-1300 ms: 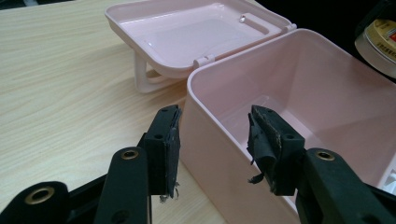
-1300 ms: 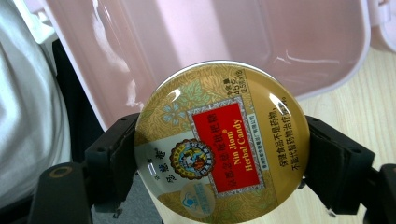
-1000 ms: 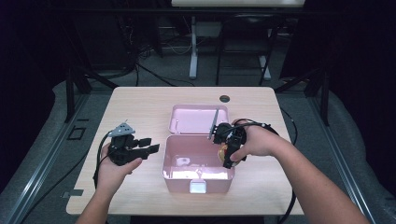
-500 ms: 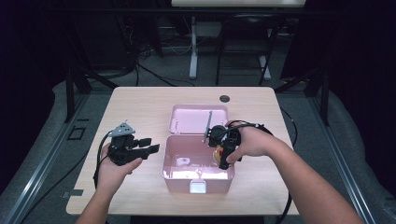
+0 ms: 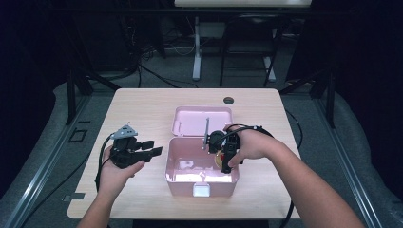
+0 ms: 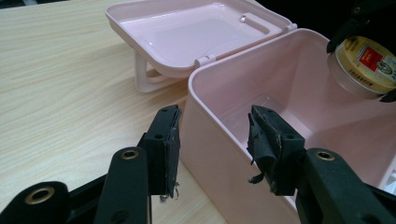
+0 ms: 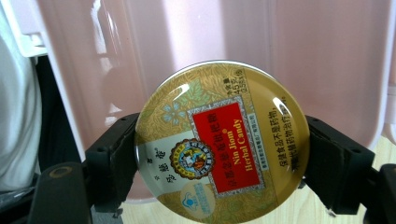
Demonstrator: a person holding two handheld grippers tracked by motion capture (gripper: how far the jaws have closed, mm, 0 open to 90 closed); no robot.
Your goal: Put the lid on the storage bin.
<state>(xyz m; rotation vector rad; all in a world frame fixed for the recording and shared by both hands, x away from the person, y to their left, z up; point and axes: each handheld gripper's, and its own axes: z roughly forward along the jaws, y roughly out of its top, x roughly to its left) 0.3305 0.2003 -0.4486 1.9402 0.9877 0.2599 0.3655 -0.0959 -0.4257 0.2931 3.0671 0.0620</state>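
Looking down from the high view, a pink plastic box (image 5: 202, 178) sits on the wooden table (image 5: 142, 102) with its lid (image 5: 202, 119) flipped back. The right gripper (image 5: 222, 159) hangs over the open box and pinches a round candy tin (image 5: 218, 160). The left gripper (image 5: 153, 148) waits just beside the box's left wall with its jaws spread and holding nothing.

From the left gripper view, the two worn black jaws stand apart, one on each side of the box wall (image 6: 219, 154). The candy tin (image 6: 366, 65) hangs above the box at the top right.

From the right gripper view, the gold tin (image 7: 222, 144) with its red label is squeezed on both sides by the jaws, with the pink box (image 7: 261, 42) behind it.
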